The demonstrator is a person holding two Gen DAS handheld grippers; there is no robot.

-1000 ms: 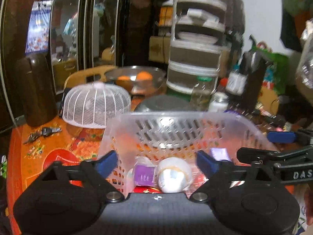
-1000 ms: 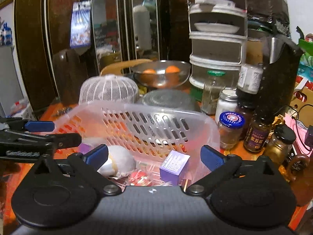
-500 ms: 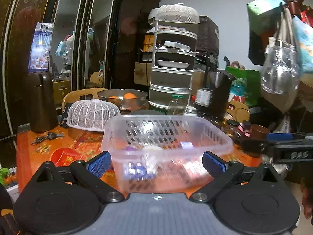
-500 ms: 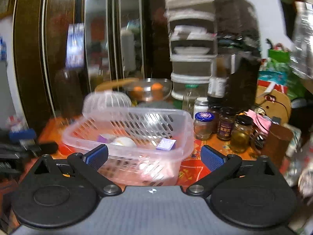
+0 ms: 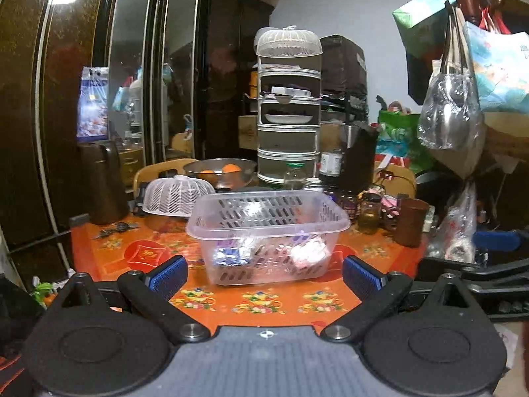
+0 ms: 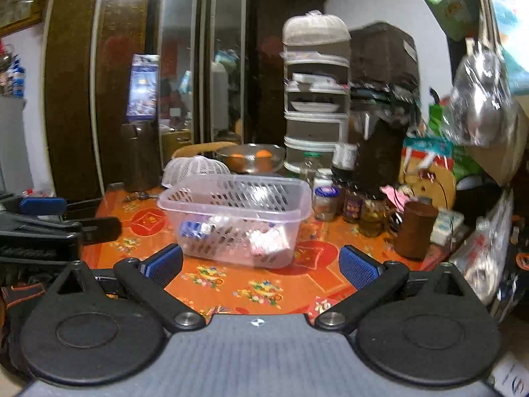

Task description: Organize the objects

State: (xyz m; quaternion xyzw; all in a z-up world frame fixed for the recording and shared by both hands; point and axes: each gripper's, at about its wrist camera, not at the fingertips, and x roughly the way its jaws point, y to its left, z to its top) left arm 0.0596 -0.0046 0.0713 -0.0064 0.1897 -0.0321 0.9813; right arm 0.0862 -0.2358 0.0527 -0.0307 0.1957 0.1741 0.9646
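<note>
left gripper [image 5: 264,273]: fingers apart, empty | right gripper [image 6: 261,266]: fingers apart, empty | slotted plastic basket [image 5: 268,231] holding small packets sits ahead of both, on orange table [image 5: 264,301] | step: likely finished; withdraw straight, clearing basket rim.

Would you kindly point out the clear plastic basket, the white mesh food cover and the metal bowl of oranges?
clear plastic basket [image 5: 267,228]: left wrist view, front rim.
white mesh food cover [image 5: 178,195]: left wrist view, dome's middle.
metal bowl of oranges [image 6: 251,158]: right wrist view, front wall.
</note>
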